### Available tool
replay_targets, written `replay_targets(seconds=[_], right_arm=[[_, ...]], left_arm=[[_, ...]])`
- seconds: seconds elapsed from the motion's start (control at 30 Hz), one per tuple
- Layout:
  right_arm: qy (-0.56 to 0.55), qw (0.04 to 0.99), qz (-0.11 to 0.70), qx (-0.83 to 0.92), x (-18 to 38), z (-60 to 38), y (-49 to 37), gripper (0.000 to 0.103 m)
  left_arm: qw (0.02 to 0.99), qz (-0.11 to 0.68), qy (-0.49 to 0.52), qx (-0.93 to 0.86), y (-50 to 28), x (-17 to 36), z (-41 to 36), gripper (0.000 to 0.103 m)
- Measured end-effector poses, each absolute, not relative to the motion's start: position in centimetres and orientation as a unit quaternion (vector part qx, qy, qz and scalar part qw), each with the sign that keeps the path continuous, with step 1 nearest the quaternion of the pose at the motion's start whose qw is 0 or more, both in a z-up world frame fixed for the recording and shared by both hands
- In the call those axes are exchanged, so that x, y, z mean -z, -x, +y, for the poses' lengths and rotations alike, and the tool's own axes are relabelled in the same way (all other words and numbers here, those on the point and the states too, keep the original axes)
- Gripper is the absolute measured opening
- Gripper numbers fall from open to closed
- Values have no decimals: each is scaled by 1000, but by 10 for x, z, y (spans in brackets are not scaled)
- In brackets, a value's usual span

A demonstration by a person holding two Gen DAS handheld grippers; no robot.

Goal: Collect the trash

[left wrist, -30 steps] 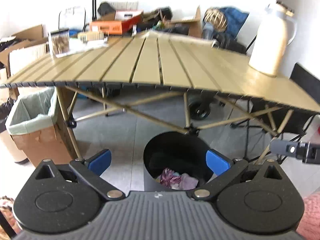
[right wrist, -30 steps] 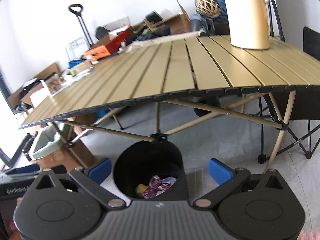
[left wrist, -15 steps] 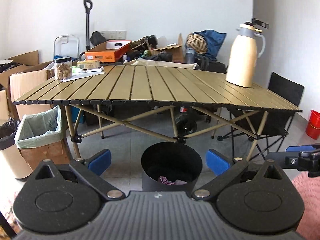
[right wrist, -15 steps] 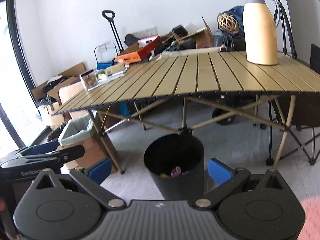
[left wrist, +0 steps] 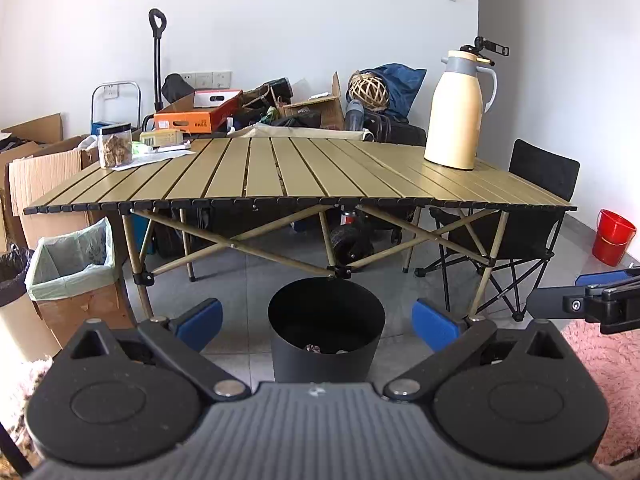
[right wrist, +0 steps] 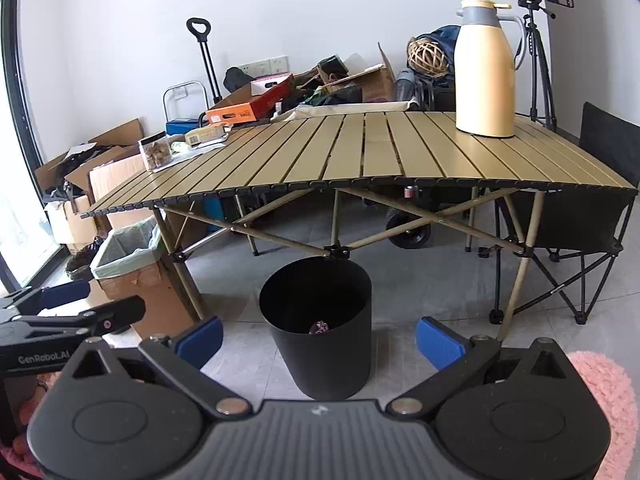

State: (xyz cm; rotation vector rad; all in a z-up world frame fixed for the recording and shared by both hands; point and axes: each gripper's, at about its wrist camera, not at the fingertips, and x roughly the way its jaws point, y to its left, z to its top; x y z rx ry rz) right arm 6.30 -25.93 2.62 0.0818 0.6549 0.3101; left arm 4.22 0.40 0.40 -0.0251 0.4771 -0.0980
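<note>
Right now I am holding both tools level and looking across at the round black plastic trash bin (left wrist: 326,332), which is standing on the grey floor just in front of the slatted olive folding table (left wrist: 280,168), under its near edge. The left gripper (left wrist: 318,318) is spread wide, its blue pads flanking the bin with nothing between them; the right gripper (right wrist: 318,334) is equally wide and is carrying nothing either. The collected trash (right wrist: 319,326), a small crumpled purple scrap, is lying at the bottom of the bin. The bin is sitting dead ahead of both tools and below them, so neither hand is clearly nearer. I am judging the tabletop free of loose litter: beyond the bin only a cream thermos jug (left wrist: 456,112) and a clear snack jar (left wrist: 115,148) on papers are showing, so any next pickup means searching elsewhere.
</note>
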Motion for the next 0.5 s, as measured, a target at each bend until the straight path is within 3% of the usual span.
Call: replay_targets(seconds=[0.5], right_arm=[[-34,937,312,-152,-31,-258,-61,103]], left_arm=[[973,224,10,51,-35,-7,4,103]])
